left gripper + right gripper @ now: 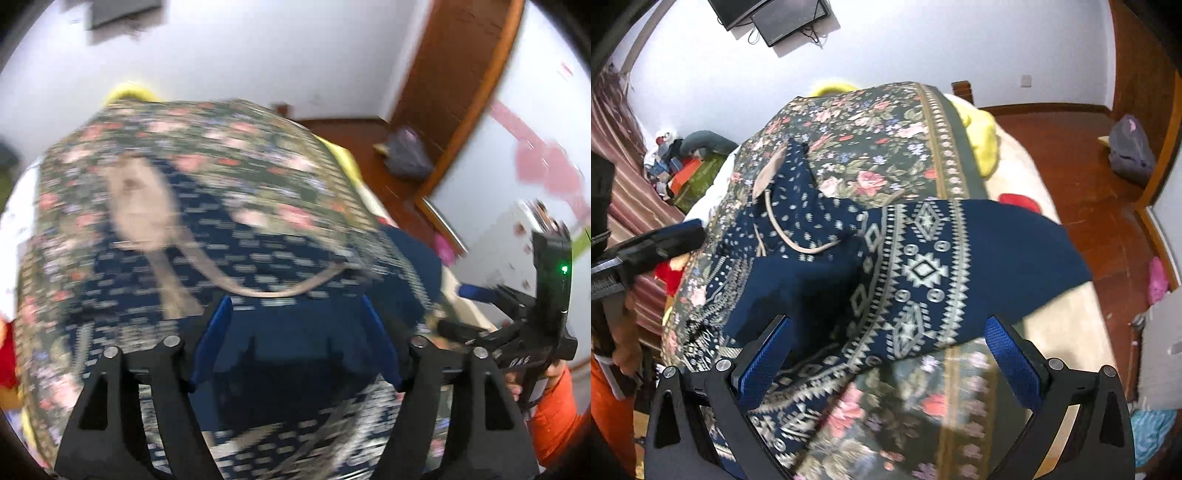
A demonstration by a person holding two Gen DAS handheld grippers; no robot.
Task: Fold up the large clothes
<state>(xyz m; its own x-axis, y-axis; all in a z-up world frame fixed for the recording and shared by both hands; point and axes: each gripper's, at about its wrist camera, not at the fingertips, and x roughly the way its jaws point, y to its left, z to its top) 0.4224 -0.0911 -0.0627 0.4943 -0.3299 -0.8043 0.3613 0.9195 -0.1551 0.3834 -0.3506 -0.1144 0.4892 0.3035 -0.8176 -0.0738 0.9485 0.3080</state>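
A navy garment with white geometric bands (pixel 923 266) and a beige neck trim (pixel 798 243) lies crumpled on a floral bedspread (pixel 871 147). My right gripper (pixel 890 362) hovers over its near edge, its blue pads wide apart and open, gripping nothing. The left wrist view is blurred. It shows my left gripper (pixel 295 343) open above plain navy cloth of the same garment (pixel 258 258), pads clear of it. The right gripper (pixel 461 306) enters that view at the right edge, held by a hand in an orange sleeve (pixel 557 413). One blue finger (pixel 683 230) of the left gripper shows at the left.
The bed fills the middle, with a yellow blanket (pixel 982 136) at its far side and a red item (pixel 1019 201) on the cream sheet. Wood floor (pixel 1071 147) lies to the right with a grey bag (pixel 1130 147) and a pink item (pixel 1158 280). Clutter (pixel 687 170) sits left.
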